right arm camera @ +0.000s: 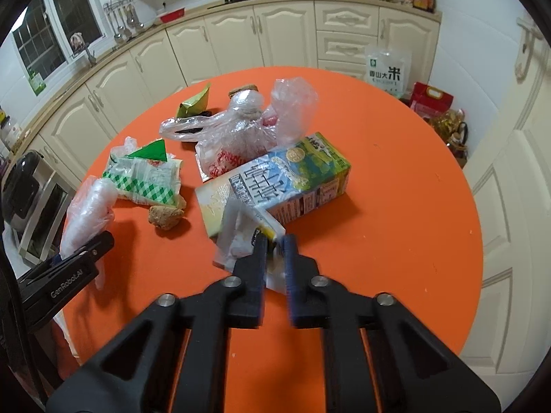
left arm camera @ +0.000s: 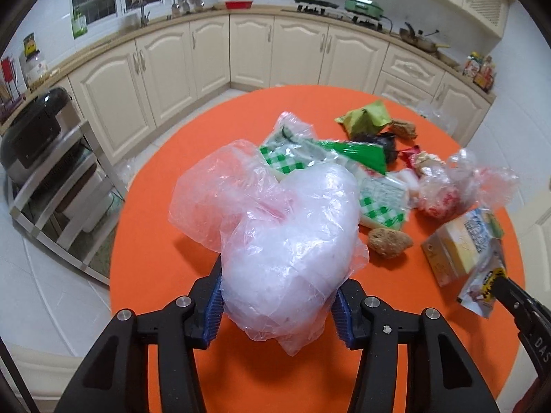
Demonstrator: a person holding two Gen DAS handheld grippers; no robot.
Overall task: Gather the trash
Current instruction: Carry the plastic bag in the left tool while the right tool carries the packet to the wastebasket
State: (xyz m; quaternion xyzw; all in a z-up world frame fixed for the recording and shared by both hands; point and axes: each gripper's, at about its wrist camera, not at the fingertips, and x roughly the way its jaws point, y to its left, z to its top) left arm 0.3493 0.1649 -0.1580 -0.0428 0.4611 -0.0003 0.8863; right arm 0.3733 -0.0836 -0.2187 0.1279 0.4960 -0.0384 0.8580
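Cream kitchen cabinets curve behind a round orange table (left arm camera: 148, 241) strewn with trash.

Left gripper (left arm camera: 279, 309): the blue pads pinch a crumpled clear plastic bag (left arm camera: 286, 234) at the near edge of the table. The bag is judged light, soft and slippery; it collapses under pressure, so a bunched fold gives the best hold.

Right gripper (right arm camera: 275, 241): the jaws are pressed nearly together on the edge of a small clear wrapper (right arm camera: 237, 237) with a yellow and black label, just in front of a milk carton (right arm camera: 292, 179) lying on its side. The wrapper is thin and flimsy; an edge pinch suits it. The carton is stiffer and is best held across its narrow sides.

View differences: the left wrist view shows the pads meeting the bag and a dark appliance on a shelf to one side. The right wrist view shows the carton's printed face, a rice bag and a red gift box on the floor beyond the table, and the left gripper from outside.
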